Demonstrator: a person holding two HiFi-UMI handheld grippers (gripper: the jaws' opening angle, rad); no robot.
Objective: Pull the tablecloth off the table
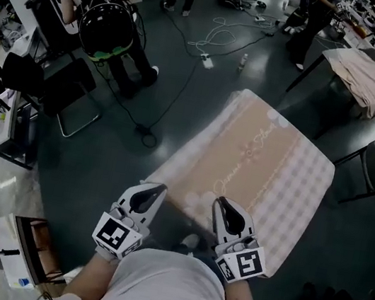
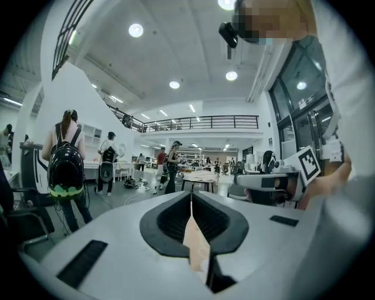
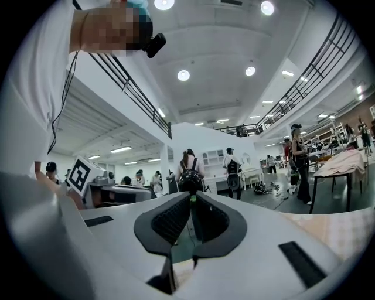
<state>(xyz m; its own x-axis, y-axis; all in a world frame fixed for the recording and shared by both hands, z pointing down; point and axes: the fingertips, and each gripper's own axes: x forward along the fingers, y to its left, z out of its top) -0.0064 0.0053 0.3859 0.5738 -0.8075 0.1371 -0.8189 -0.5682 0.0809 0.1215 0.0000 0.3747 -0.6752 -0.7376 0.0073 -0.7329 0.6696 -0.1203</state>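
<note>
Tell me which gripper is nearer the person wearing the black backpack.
Left. The left gripper is below and right of the black backpack in the head view; the right gripper is farther right, beyond it.

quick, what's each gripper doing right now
left gripper: closed on the near edge of the tablecloth.
right gripper: closed, apparently pinching the tablecloth edge too.

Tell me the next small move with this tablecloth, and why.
The left hand-held gripper and right hand-held gripper are shut on the near edge of the tablecloth, which lies spread out ahead. So probably draw both straight back toward your body; a level pull should slide it off.
</note>
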